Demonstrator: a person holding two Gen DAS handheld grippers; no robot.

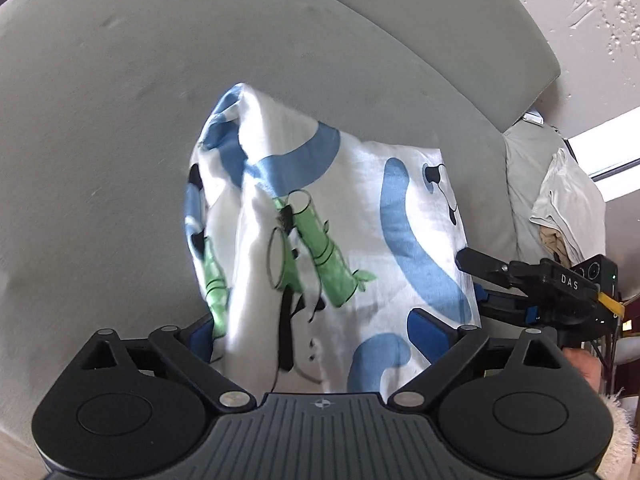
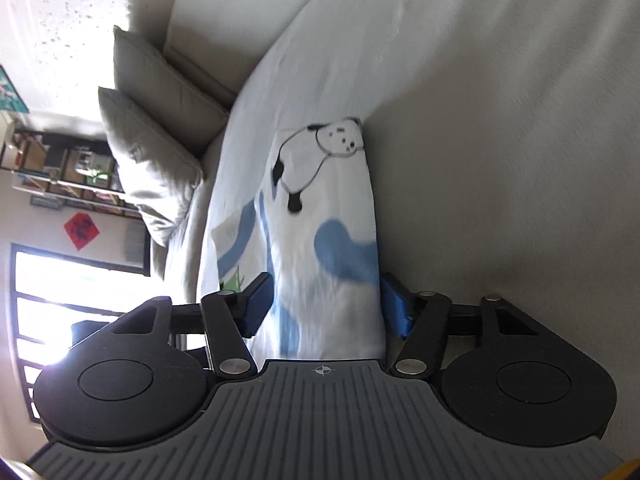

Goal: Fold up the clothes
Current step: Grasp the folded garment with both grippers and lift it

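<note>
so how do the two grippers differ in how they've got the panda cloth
The left gripper has wide-set jaws, with the panda cloth bunched and draped between its blue pads; the right gripper has narrower jaws around a flatter strip of cloth. The left's view looks level, the right's rolled sideways. Whether either clamps is unclear. Both face the grey sofa.

One printed garment [image 1: 320, 240] lies ahead of the left claw [image 1: 316, 336]. Two claws show in the left wrist view, the right claw [image 1: 472, 280] being the second. Two pillows [image 2: 156, 120] lie left of the right claw's own view.
</note>
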